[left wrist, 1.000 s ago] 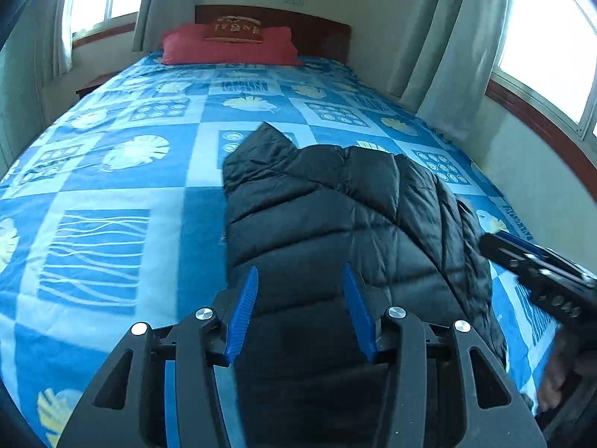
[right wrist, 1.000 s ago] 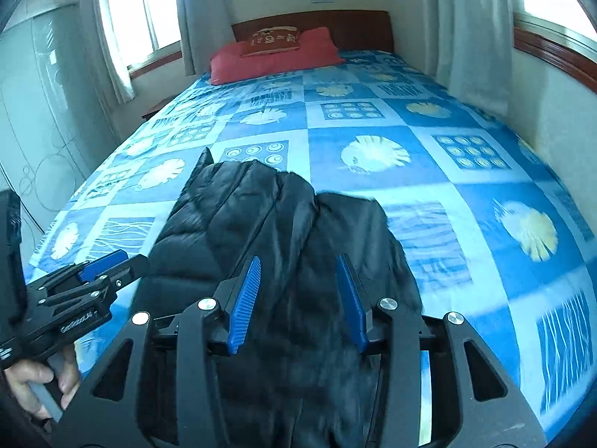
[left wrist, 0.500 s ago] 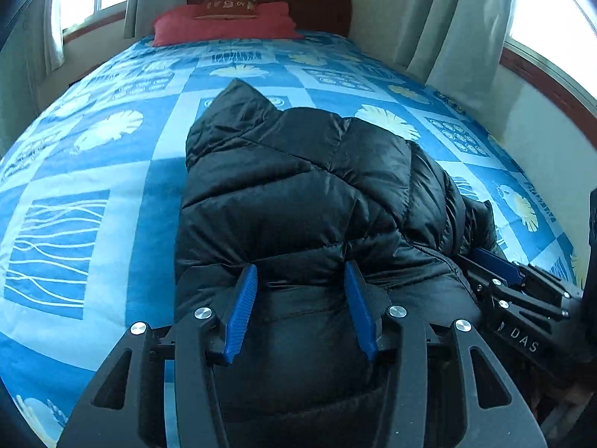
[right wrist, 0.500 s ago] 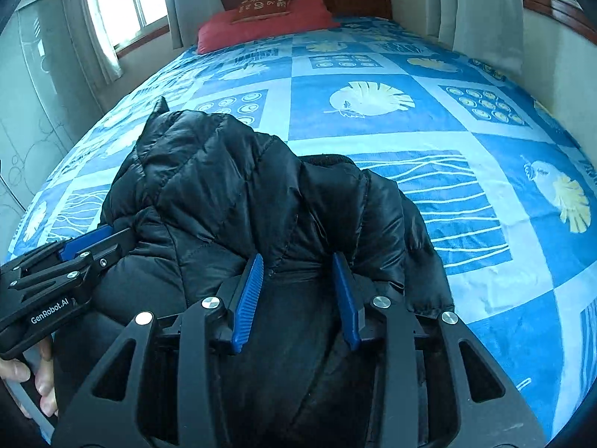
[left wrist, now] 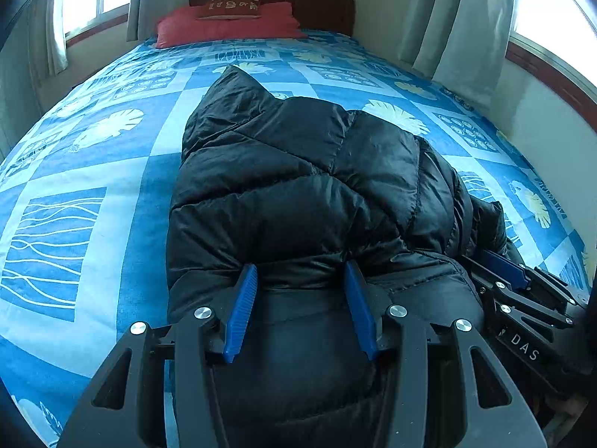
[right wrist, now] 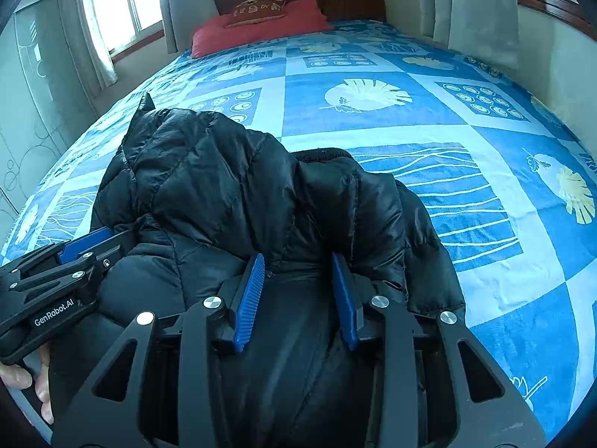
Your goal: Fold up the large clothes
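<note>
A black puffer jacket (left wrist: 298,186) lies lengthwise on the bed, its hood end pointing to the headboard and its upper layers folded over. In the left wrist view my left gripper (left wrist: 298,266) is shut on a thick bunched fold at the jacket's near left edge. My right gripper (right wrist: 297,257) is shut on the near right part of the jacket (right wrist: 224,194), beside a zipper seam, its jaws a little narrower than the left's. Each gripper shows in the other's view: the right gripper (left wrist: 496,265) at the jacket's right side, the left gripper (right wrist: 104,237) at its left side.
The bed has a blue and white patterned blanket (left wrist: 74,186) (right wrist: 485,149). A red pillow (left wrist: 224,26) and a small cushion lie by the wooden headboard. Curtained windows and walls flank both sides. A person's hand (right wrist: 22,380) holds the left gripper.
Both grippers have sunk toward the bed, so the jacket now fills more of each view. The right gripper's jaws have narrowed slightly on the fabric.
</note>
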